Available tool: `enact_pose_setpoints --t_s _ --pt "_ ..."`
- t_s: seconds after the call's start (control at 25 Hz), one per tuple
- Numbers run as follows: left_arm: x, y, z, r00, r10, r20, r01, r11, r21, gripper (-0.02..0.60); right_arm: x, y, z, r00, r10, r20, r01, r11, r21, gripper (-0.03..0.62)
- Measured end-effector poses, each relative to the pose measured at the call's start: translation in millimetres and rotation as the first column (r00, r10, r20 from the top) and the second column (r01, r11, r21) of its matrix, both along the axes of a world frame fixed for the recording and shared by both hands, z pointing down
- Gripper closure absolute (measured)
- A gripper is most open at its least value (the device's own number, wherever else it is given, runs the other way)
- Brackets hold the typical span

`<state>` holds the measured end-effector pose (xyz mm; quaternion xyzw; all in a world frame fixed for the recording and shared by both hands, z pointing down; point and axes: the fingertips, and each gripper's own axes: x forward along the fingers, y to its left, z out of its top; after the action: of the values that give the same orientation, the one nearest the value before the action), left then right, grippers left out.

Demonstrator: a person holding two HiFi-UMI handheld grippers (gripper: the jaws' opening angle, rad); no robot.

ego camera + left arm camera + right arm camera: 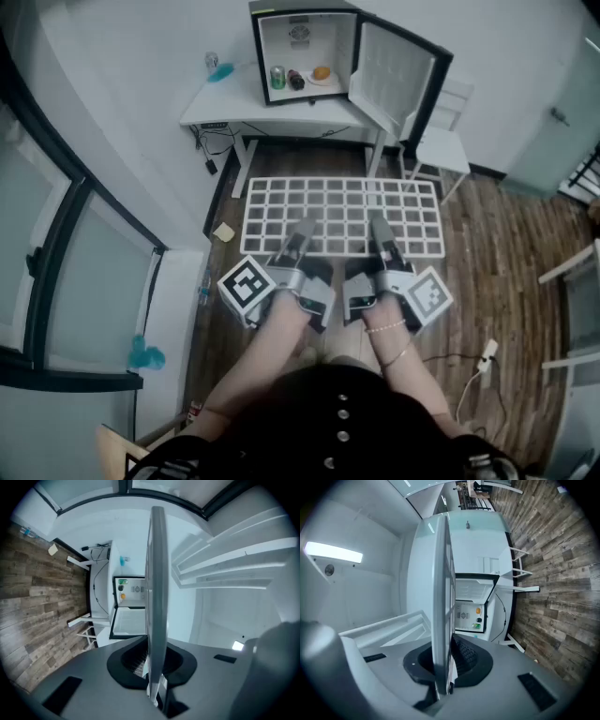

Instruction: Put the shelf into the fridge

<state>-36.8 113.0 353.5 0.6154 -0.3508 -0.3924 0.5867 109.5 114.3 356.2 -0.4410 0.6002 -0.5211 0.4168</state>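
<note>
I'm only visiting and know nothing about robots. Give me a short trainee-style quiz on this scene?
1. True or false: the white wire grid shelf already lies inside the small black fridge.
2. How many grippers clamp the shelf? A) none B) one C) two
3. Fill in: the fridge's door stands ____.
Key: 1 false, it is held level in front of the fridge. 2 C, the left gripper and the right gripper each clamp its near edge. 3 open.

The shelf (343, 217) is a white grid, the floor (489, 251) brown planks, and at twelve o'clock the fridge (305, 47) is black outside, white inside.
</note>
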Motion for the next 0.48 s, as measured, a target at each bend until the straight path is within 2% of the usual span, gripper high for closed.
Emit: enact_pose_setpoints --t_s 0.48 --pt "1.2 -1.5 1.0 1.000 0.005 0.024 -0.005 1.000 0.008 0.549 -0.3 -0.2 2.0 1.000 0.005 0.012 -0.005 1.000 -0.012 0.565"
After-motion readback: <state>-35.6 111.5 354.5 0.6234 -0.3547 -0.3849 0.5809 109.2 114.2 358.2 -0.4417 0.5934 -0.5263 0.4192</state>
